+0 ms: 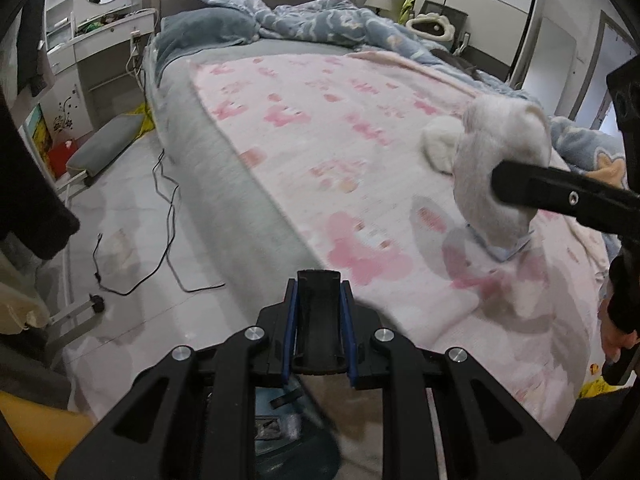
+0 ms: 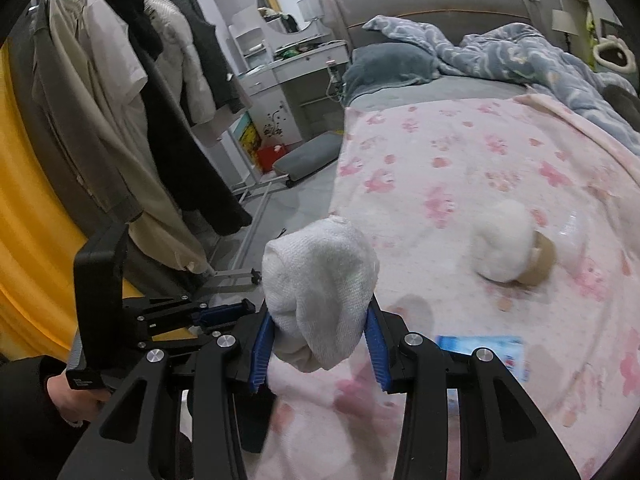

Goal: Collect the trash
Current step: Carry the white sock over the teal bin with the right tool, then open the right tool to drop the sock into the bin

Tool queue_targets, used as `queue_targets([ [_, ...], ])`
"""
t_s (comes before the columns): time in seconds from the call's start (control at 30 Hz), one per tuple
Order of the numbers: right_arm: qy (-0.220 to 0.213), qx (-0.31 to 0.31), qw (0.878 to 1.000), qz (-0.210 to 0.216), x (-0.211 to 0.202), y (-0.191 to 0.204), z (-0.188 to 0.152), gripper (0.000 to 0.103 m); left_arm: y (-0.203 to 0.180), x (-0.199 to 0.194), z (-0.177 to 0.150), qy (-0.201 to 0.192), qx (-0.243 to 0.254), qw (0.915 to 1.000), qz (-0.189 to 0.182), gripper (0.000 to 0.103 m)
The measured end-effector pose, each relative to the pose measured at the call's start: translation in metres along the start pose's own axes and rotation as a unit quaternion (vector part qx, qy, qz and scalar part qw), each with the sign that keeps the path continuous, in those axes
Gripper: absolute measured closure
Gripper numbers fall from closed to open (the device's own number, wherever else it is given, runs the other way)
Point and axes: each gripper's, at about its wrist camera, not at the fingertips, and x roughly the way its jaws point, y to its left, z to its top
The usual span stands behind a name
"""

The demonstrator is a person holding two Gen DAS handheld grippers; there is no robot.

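The right gripper (image 2: 320, 344) clamps a balled white sock (image 2: 320, 292) and holds it above the pink blanket (image 2: 460, 168) on the bed; the left gripper (image 1: 319, 320) is closed and empty over the bed's edge. This looks like the carry step, so next comes finding a bin, none visible. Another white sock bundle (image 2: 502, 246) and a blue packet (image 2: 484, 346) remain on the blanket.

The left tool (image 1: 319, 280) is closed over the pink blanket (image 1: 320, 140); the right tool (image 1: 520, 188) grips a white sock (image 1: 500, 148).
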Motion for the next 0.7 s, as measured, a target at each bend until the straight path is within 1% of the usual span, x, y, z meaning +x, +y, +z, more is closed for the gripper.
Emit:
queue_targets([
  [0.1, 0.01, -0.009, 1.0, 0.006, 0.016, 0.014, 0.003, 0.061, 0.013, 0.0, -0.006, 0.01, -0.005, 0.9999, 0.005, 0.081],
  [0.2, 0.019, -0.015, 1.0, 0.011, 0.028, 0.022, 0.005, 0.061, 0.031, 0.005, -0.016, 0.037, -0.019, 0.9991, 0.002, 0.081],
  [0.37, 0.04, -0.031, 0.998, 0.025, 0.054, 0.046, 0.004, 0.061, 0.051, 0.011, -0.034, 0.073, -0.031, 0.9968, 0.012, 0.081],
  [0.6, 0.065, -0.051, 0.996, 0.046, 0.085, 0.072, 0.002, 0.061, 0.084, 0.018, -0.056, 0.118, -0.052, 0.9914, 0.024, 0.081],
  [0.7, 0.076, -0.055, 0.994, 0.051, 0.098, 0.084, 0.001, 0.061, 0.098, 0.023, -0.068, 0.144, -0.06, 0.9873, 0.03, 0.081],
])
